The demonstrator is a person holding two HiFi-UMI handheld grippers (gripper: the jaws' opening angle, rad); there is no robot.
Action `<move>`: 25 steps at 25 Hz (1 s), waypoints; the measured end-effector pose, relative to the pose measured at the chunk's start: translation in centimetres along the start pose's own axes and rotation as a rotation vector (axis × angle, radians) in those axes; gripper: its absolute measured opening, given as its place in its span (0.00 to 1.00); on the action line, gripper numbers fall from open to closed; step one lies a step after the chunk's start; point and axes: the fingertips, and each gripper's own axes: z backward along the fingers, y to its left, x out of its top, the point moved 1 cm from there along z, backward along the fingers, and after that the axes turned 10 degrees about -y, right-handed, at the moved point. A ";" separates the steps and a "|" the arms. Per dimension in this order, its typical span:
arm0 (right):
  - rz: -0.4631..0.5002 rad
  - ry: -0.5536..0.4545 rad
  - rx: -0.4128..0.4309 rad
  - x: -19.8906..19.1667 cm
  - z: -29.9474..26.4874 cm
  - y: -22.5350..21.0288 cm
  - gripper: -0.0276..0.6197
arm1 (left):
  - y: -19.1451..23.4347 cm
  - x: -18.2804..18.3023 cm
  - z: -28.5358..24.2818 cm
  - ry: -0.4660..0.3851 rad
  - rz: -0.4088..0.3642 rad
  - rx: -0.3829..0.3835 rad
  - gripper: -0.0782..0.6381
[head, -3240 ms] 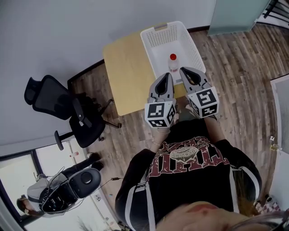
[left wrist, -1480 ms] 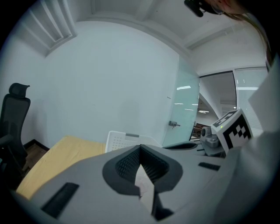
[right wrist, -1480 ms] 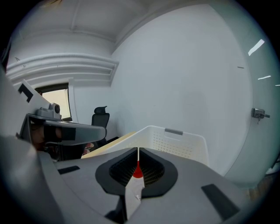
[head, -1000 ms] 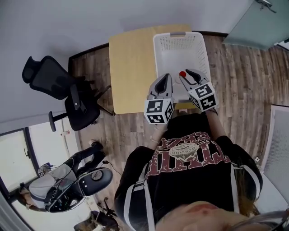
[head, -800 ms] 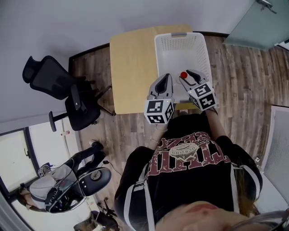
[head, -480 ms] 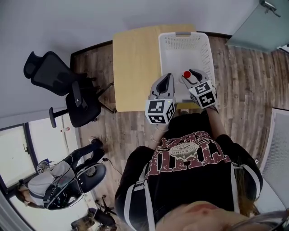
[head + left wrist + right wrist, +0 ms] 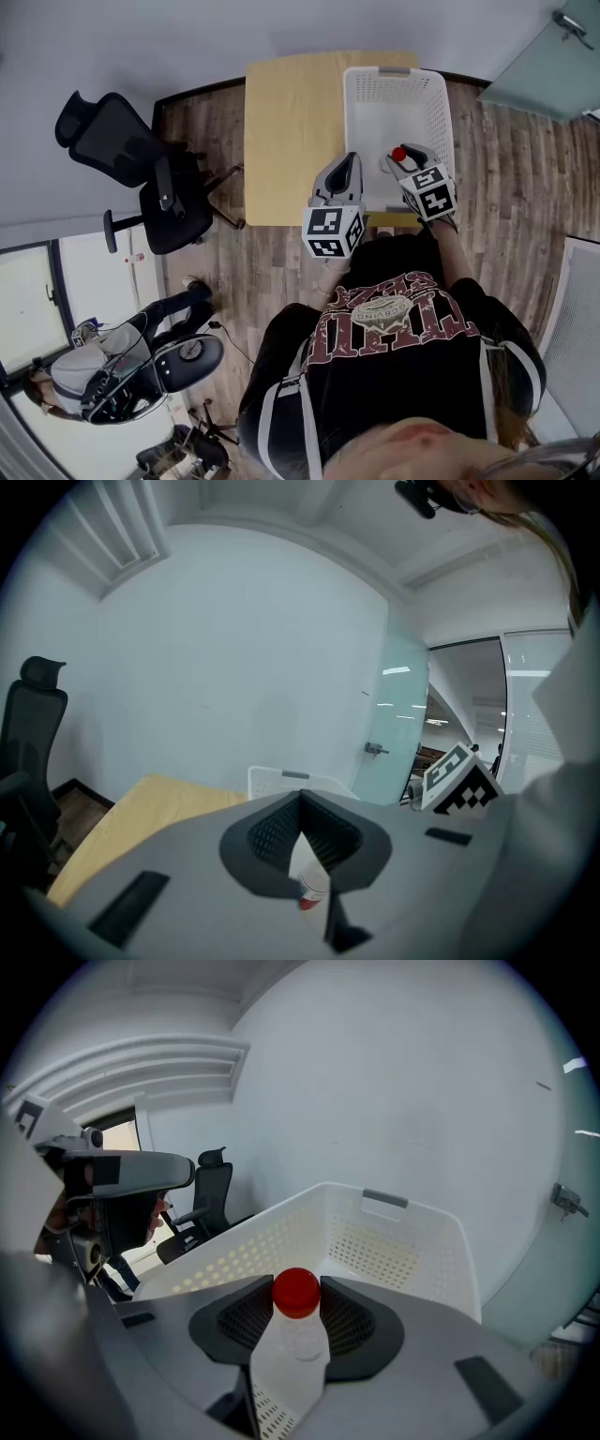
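Observation:
A clear bottle with a red cap (image 7: 398,153) stands upright inside a white perforated basket (image 7: 398,80) on a yellow table (image 7: 291,122). My right gripper (image 7: 411,155) reaches into the basket. In the right gripper view the bottle (image 7: 297,1293) fills the gap between the jaws, and my right gripper (image 7: 297,1283) is shut on it at cap height. My left gripper (image 7: 345,161) hovers over the table's near edge, just left of the basket. It is shut and holds nothing. The left gripper (image 7: 300,794) sees a sliver of the bottle (image 7: 312,888) below its tips.
A black office chair (image 7: 131,178) stands left of the table on the wood floor. Another person with a round black machine (image 7: 141,370) is at the lower left. A glass door (image 7: 553,47) is at the far right. A white wall runs behind the table.
My right gripper moved forward into the basket and its jaws widened from a narrow slit to take the bottle between them. The left gripper stayed where it was.

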 end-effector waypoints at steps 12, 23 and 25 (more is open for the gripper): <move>0.045 -0.003 -0.029 0.4 0.2 0.2 0.29 | 0.7 0.2 0.7 -0.004 0.013 0.005 0.18; 0.039 -0.065 -0.016 3.3 1.1 0.8 0.29 | 1.3 0.6 1.3 -0.015 0.013 0.000 0.18; 0.039 -0.079 -0.011 4.0 1.3 1.0 0.29 | 1.3 0.6 1.6 -0.017 0.014 -0.001 0.18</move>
